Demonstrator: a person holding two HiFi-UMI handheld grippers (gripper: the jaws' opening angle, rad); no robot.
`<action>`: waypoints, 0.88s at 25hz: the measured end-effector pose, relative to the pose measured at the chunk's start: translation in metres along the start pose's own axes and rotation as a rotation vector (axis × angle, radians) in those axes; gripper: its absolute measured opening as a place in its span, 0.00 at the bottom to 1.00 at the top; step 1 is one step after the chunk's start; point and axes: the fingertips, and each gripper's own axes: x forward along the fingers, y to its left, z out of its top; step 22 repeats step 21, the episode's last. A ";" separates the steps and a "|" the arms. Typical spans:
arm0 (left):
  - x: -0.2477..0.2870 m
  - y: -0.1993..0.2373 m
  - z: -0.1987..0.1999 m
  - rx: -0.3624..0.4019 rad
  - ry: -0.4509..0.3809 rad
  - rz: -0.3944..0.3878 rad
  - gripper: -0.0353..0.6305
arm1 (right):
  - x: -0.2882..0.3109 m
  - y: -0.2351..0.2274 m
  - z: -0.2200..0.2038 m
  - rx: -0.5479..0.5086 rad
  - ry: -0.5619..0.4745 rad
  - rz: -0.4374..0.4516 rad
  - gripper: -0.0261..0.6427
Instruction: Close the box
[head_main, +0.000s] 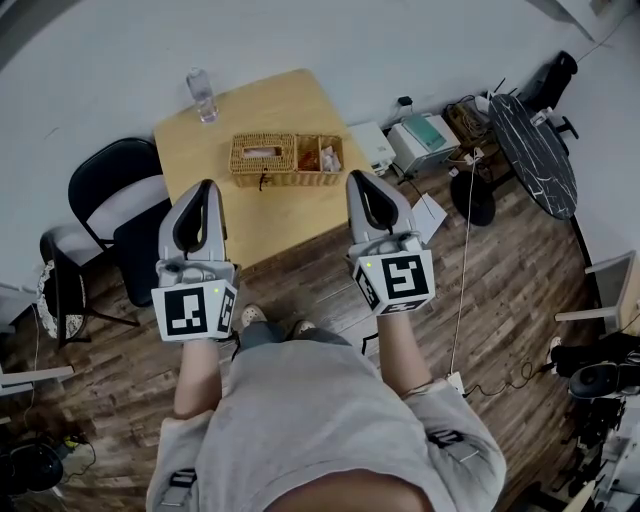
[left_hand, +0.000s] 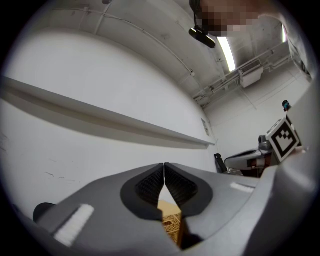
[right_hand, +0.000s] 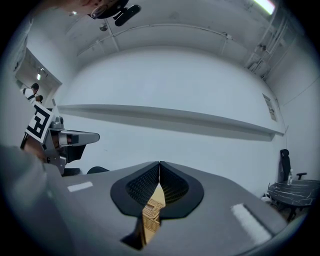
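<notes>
Head view: box (head_main: 288, 158) sits on worktop (head_main: 270, 110) ahead of you, between your left gripper (head_main: 207, 188) and right gripper (head_main: 359, 180), apart from both.
Left gripper view: your jaws closed, nothing held; box (left_hand: 171, 223) low beyond them.
Right gripper view: your jaws closed, empty; box (right_hand: 150, 212) beyond.

A white wall (head_main: 300, 40) runs across the top, and a long ledge (right_hand: 175, 117) juts out along it. Below is a dark wood-plank floor (head_main: 500, 300) with cables (head_main: 463, 240) trailing over it. A pale wooden table (head_main: 280, 215) stands near the wall, a black folding chair (head_main: 100, 170) just beside its left edge. Off to the right, well apart, there's a round dark marbled table (head_main: 535, 150). Overhead, a strip light (left_hand: 227, 52) glows on the ceiling
</notes>
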 end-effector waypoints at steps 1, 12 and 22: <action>-0.001 -0.002 0.001 0.000 0.000 0.000 0.14 | -0.002 -0.001 0.000 -0.002 0.000 -0.001 0.05; -0.009 -0.020 0.000 -0.001 0.013 0.000 0.15 | -0.018 -0.006 -0.001 0.000 -0.005 0.002 0.05; -0.011 -0.023 -0.001 0.001 0.018 -0.001 0.14 | -0.020 -0.005 -0.002 0.000 -0.012 0.005 0.05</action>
